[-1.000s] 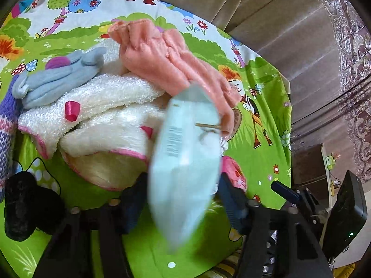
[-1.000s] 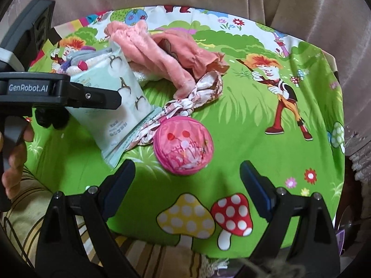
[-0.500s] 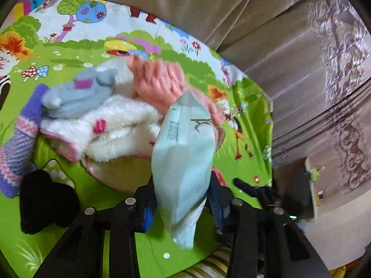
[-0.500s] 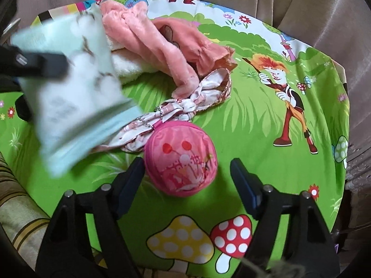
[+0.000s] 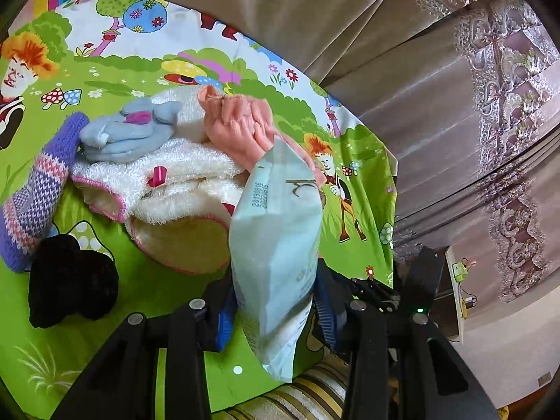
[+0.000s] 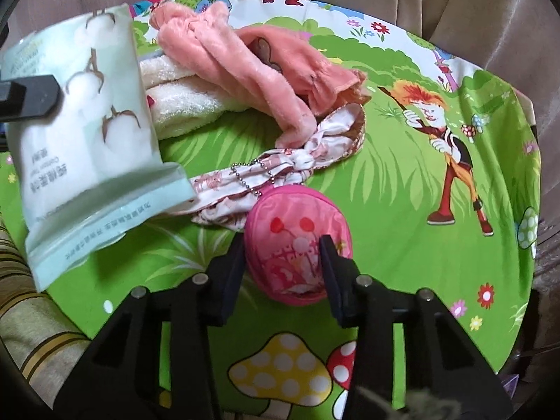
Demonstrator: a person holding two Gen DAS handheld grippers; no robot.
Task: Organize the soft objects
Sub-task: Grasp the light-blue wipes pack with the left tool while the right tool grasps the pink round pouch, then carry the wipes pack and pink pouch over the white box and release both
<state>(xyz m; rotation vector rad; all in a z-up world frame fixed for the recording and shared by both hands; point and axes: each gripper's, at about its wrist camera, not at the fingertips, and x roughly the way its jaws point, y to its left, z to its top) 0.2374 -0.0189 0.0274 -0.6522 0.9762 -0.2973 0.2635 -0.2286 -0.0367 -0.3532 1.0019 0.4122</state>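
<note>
the tabletop (image 6: pixel 402 182) wears a bright green cartoon cloth with trees, mushrooms and a red-haired figure, and beige curtains (image 5: pixel 350 28) hang behind it.

in the left wrist view, the biggest soft thing is a cream fluffy garment with pink trim (image 5: pixel 182 189) lying near the middle, around 10 o'clock of the left claw. a salmon pink fleece piece (image 6: pixel 252 70) lies against its far right side; in the right wrist view it sprawls at 12 o'clock. a pale mint cotton pad pack (image 5: pixel 280 245) stands lifted off the cloth, clamped between the two fingers of the left claw (image 5: pixel 276 309), whose pads press its lower sides. in the right wrist view the same pack shows at 10 o'clock.

a purple and pink knitted sock (image 5: pixel 38 189) lies at 9 o'clock in the left wrist view, touching the cream garment's left end. a black fuzzy item (image 5: pixel 70 280) sits just below the sock. a grey-blue glove (image 5: pixel 129 134) rests on top of the cream garment.

a patterned knotted headband (image 6: pixel 280 171) lies under the fleece's near end, with a bead chain (image 6: pixel 250 173) running down to a round pink pouch (image 6: pixel 297 245). the right claw (image 6: pixel 283 269) has closed in on this pouch, one finger on each side, the pouch resting on the cloth.
</note>
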